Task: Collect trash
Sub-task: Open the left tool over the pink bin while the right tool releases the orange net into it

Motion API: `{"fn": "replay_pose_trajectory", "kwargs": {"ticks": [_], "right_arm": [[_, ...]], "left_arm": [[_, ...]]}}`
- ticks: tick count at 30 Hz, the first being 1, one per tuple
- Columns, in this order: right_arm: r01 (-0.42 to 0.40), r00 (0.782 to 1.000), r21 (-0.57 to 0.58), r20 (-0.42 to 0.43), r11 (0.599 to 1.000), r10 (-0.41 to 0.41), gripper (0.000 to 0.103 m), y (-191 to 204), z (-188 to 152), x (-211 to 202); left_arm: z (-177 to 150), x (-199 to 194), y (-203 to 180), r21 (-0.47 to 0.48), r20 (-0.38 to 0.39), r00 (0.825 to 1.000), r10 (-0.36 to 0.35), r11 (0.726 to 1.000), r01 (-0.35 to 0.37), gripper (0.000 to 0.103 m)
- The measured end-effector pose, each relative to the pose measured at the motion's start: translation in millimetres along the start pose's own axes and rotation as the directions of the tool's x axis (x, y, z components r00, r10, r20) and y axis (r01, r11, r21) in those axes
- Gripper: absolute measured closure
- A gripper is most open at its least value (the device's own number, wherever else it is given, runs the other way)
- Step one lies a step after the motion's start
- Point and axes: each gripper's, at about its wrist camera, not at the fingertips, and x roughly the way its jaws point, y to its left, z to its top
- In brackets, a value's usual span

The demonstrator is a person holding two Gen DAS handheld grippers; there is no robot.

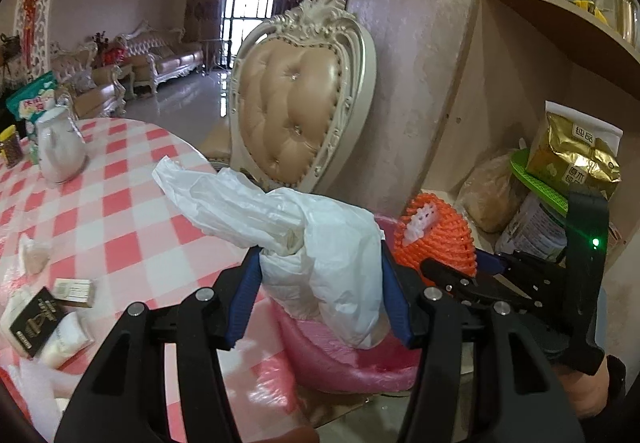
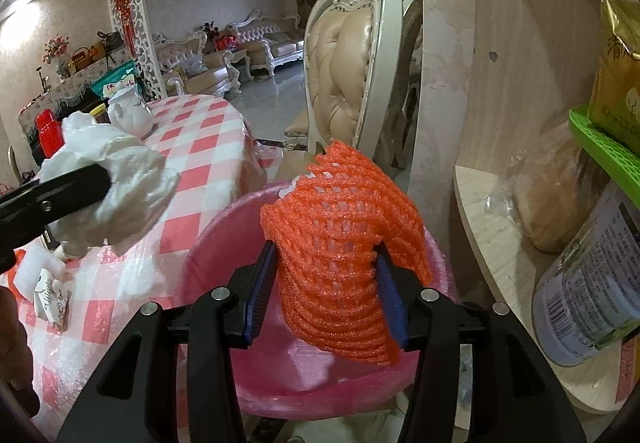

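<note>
On the left, the round table (image 1: 120, 203) with its red and white checked cloth ends just beside the pink bin (image 2: 224, 243). The left gripper (image 1: 320, 275) squeezes a soft, crinkly white bag (image 1: 320, 243) over the bin. The right gripper (image 2: 326, 283) pinches a bumpy orange foam net (image 2: 340, 235) above it too. A chair (image 2: 352, 63) and a wooden shelf (image 2: 500, 243) stand close on the right.
</note>
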Motion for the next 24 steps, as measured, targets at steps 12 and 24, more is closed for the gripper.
{"fn": "replay_pose_trajectory", "kwargs": {"ticks": [12,24], "right_arm": [[0.026,1.000,0.036,-0.001,0.999,-0.026,0.032,-18.3,-7.3,-3.3],[-0.020,0.999,-0.007,0.045,1.000,0.021,0.018,13.1,-11.6,-18.0]], "left_arm": [[-1.3,22.1,7.7,-0.051,-0.051,0.998,-0.048,0.998,0.045,0.029],[-25.8,-33.6,42.1,-0.118,0.006,0.996,0.090,0.989,-0.089,0.024]]}}
